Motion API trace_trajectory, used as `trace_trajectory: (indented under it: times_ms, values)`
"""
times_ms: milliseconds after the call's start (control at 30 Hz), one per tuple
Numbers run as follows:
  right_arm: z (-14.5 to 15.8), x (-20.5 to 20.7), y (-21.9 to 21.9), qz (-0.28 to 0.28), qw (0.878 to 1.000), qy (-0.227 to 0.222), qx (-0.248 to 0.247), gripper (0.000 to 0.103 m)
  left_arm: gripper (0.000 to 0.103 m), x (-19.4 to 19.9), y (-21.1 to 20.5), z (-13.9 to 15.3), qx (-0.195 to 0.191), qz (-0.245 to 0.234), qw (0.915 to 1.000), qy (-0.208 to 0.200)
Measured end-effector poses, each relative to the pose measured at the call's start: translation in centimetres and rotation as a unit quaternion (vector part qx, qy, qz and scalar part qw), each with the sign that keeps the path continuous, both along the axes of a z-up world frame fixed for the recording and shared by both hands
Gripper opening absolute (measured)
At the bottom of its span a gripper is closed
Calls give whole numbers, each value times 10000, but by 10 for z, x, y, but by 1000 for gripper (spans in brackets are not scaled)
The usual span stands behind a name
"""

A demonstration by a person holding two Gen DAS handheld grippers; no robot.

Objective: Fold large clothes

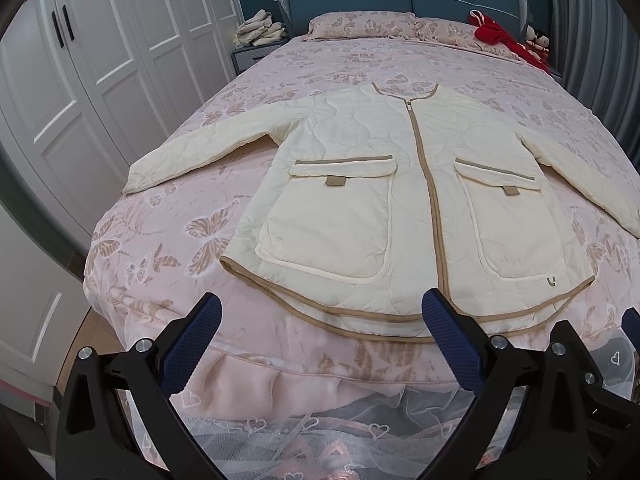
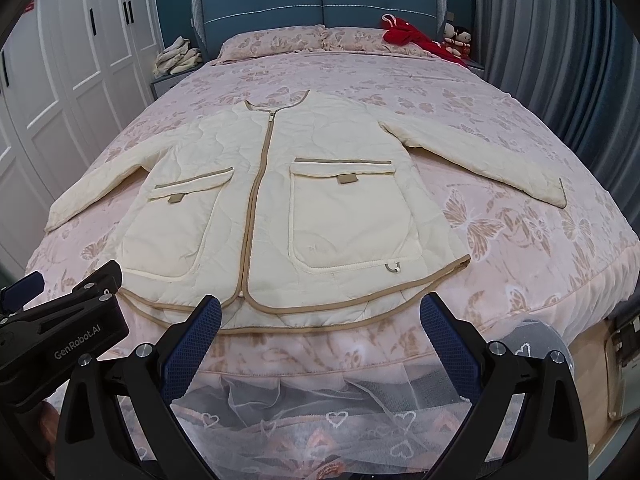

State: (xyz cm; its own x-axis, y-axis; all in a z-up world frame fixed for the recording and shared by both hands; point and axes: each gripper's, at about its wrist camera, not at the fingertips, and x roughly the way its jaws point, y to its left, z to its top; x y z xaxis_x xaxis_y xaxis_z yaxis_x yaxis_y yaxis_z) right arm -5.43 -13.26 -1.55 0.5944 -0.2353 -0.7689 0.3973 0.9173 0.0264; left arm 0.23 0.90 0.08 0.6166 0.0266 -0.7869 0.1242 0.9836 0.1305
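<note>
A cream quilted jacket (image 1: 360, 184) with tan trim, a closed front zip and two flap pockets lies flat, face up, on the bed, sleeves spread to both sides. It also shows in the right wrist view (image 2: 304, 200). My left gripper (image 1: 322, 310) is open and empty, held just before the jacket's hem at the foot of the bed. My right gripper (image 2: 320, 310) is open and empty, also just short of the hem. The left gripper's body (image 2: 60, 332) shows at the left of the right wrist view.
The bed (image 1: 160, 240) has a pink butterfly-print cover and a lace skirt at its foot. Pillows (image 1: 360, 26) and a red garment (image 1: 504, 38) lie at the headboard. White wardrobes (image 1: 80, 80) stand left. Folded cloth (image 1: 260, 28) sits on a nightstand. Curtains (image 2: 560, 60) hang right.
</note>
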Motion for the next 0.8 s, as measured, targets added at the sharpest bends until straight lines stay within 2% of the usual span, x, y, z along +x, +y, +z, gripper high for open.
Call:
trace_trajectory:
  times_ms: [800]
  values:
    - [2, -5, 2, -5, 10000, -28, -31, 98, 98, -8, 7, 2, -40, 59, 9999, -101]
